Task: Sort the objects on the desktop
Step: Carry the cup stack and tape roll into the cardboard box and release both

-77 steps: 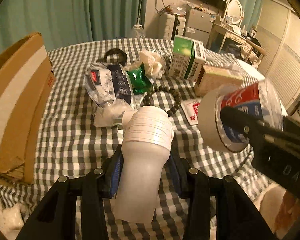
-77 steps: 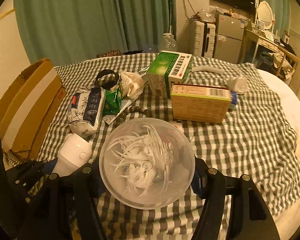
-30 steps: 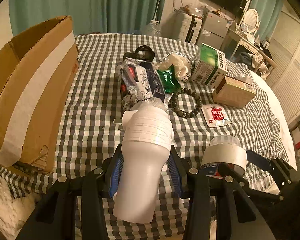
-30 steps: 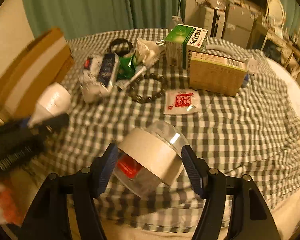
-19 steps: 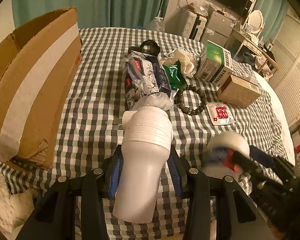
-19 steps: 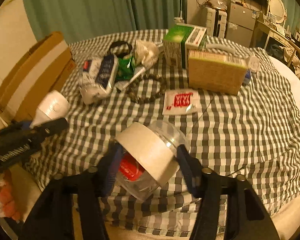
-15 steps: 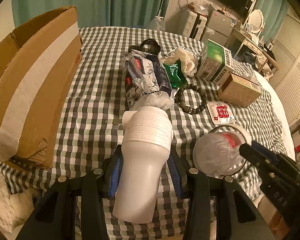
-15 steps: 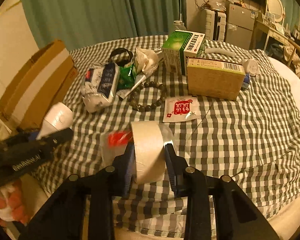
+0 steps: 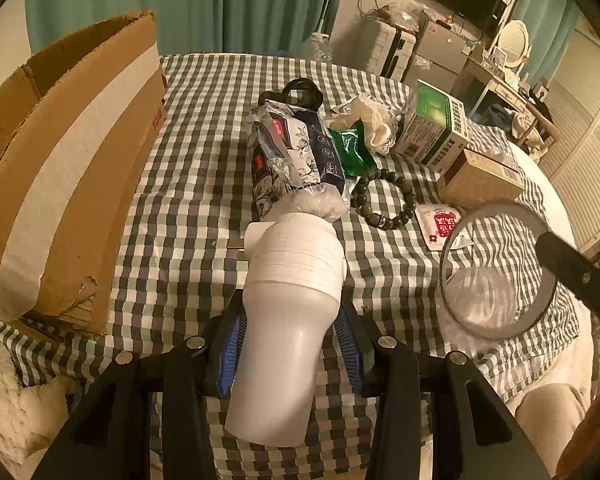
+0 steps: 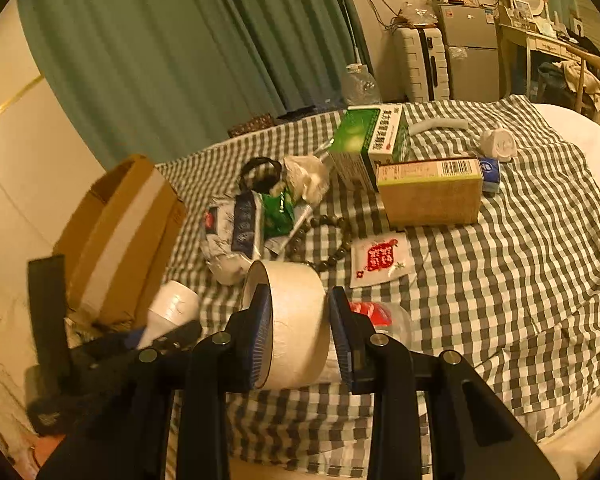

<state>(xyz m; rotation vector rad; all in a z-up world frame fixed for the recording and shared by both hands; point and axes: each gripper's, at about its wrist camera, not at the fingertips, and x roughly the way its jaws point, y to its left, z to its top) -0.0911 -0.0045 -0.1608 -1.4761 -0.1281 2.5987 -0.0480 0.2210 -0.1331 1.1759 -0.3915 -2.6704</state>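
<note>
Tape roll (image 10: 298,320), clear tub (image 10: 384,320) half-hidden behind

White bottle (image 9: 292,308) tilted above the checked cloth; tape roll (image 10: 296,332) on edge (clear tub (image 10: 384,320) behind it).

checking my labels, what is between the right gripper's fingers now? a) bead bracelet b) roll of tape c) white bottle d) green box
b: in the right wrist view the right gripper has its blue fingers pressed on the flat sides of the roll of tape, held on edge.
</note>
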